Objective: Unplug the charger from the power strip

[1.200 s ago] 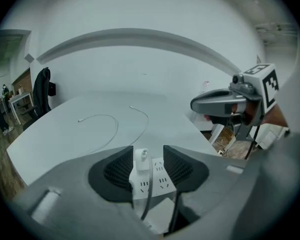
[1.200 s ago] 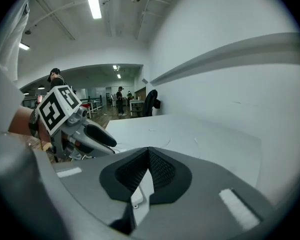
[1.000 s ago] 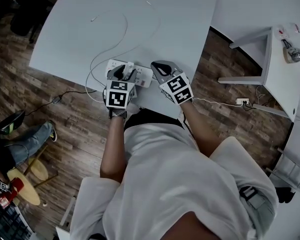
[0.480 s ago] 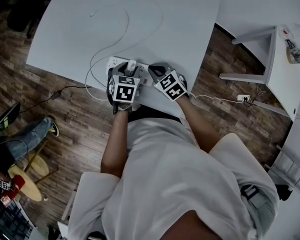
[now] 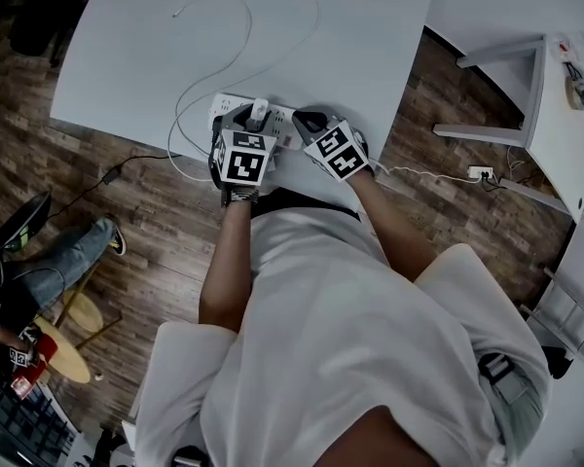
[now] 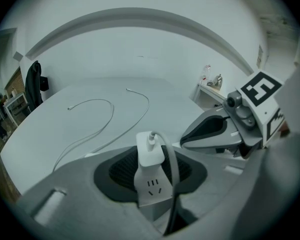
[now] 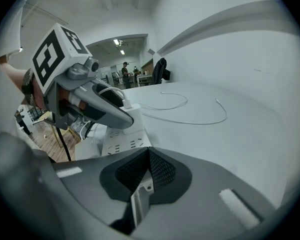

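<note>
A white power strip (image 5: 236,115) lies near the front edge of the white table (image 5: 370,56). A white charger (image 5: 260,111) stands upright in it, a cable leaving its top. My left gripper (image 5: 248,129) points down over the charger. In the left gripper view the charger (image 6: 150,149) fills the gap between the pads above a socket face of the strip (image 6: 152,186); the jaws have just been closing onto it. My right gripper (image 5: 307,125) is shut and empty, its tips (image 7: 149,156) close over the strip's right end (image 7: 122,144).
A thin white cable (image 5: 229,37) loops across the table beyond the strip. A black cord (image 5: 107,178) trails over the wooden floor at left, near a seated person's leg (image 5: 68,251). A white side table (image 5: 555,125) stands at right, a plug block (image 5: 479,173) on the floor beside it.
Both grippers have come down onto the strip. The left jaws have narrowed around the charger. The right gripper has sunk to the strip's right end.
</note>
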`<state>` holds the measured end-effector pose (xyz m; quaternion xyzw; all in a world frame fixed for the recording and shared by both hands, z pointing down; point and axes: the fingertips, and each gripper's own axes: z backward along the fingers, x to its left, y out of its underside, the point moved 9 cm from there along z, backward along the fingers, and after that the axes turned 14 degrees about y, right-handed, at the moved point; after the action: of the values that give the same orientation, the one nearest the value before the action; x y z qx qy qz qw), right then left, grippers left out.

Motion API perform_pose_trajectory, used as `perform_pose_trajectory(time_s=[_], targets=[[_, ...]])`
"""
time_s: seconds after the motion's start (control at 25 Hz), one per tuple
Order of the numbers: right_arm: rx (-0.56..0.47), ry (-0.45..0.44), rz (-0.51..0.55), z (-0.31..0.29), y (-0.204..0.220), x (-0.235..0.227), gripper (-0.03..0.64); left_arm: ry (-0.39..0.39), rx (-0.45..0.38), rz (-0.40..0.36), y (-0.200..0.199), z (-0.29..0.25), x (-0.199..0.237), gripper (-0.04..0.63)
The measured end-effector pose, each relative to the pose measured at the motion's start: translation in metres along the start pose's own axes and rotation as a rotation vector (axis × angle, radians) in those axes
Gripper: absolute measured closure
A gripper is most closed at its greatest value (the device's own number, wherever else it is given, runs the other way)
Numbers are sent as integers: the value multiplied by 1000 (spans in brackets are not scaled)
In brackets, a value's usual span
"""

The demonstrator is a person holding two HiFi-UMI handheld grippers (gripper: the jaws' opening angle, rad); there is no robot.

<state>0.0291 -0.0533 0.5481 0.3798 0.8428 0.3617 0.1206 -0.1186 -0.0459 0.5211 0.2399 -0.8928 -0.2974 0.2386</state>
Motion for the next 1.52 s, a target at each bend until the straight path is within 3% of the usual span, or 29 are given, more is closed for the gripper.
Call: perform_pose_trajectory(time_s=[0.56,1.04,1.16,1.32,1.52], targets=[[-36,-10,-64,0,2,-3,614,35,-36,108,1,5,4,448],[-23,-9,-59,-2,2,-2,614,-68,76,-102,-5,-3,-8,448],[-22,-5,-61,-1,1,-1,614,-82,97,-123,-6,-4,-10,446],[-19,-3,-66,-1,2,0,614,-69,84,-91,-5,-3,-8,448],[-21,-4,-74,-2,2,-1,614,-34,4,18,-1,2,-1,453]])
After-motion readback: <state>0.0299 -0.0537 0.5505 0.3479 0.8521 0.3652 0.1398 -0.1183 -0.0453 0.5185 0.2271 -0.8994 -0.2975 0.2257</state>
